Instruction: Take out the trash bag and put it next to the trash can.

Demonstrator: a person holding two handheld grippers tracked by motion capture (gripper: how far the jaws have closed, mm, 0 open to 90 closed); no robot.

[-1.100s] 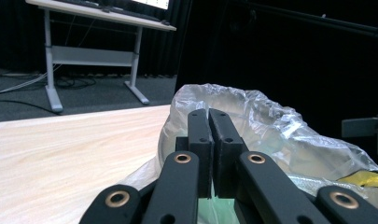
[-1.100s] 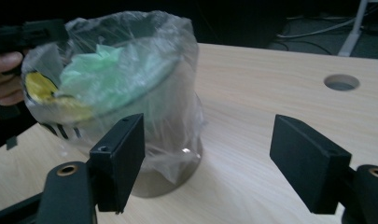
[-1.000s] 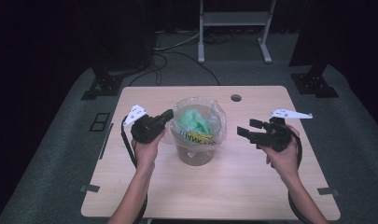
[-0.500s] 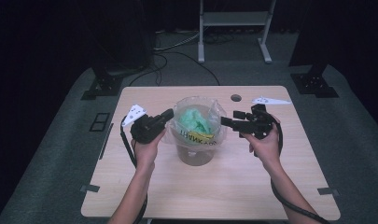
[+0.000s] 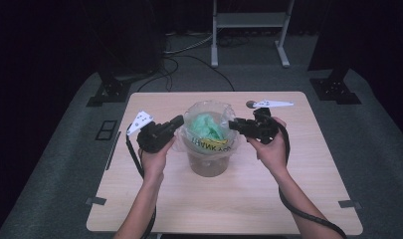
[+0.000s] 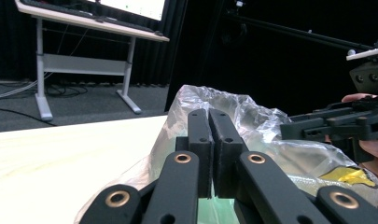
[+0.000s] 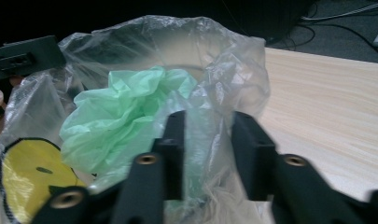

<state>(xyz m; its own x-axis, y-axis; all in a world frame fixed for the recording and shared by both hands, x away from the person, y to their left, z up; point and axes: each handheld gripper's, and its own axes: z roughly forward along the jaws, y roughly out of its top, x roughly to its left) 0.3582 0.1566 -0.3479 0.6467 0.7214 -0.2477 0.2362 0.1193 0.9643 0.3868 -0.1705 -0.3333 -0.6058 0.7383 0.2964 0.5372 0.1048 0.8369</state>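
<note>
I have both forearms coming up from the bottom of the high view. My left gripper [image 5: 176, 122] sits left of centre, jaws pressed together on the left edge of the clear plastic bag [image 5: 209, 112], which lines a bucket [image 5: 209, 164] at the middle of the table [image 5: 298, 199]. My right gripper [image 5: 234, 124], right of centre, has just been closing, jaws narrow with the bag's right rim between them. Upside-down black lettering on the bag's yellow patch [image 5: 211, 144] looks like "THANK YOU". Crumpled green plastic [image 5: 206, 124] fills the bag's mouth.

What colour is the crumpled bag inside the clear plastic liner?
Light green crumpled bag; the right gripper view shows it best.
</note>
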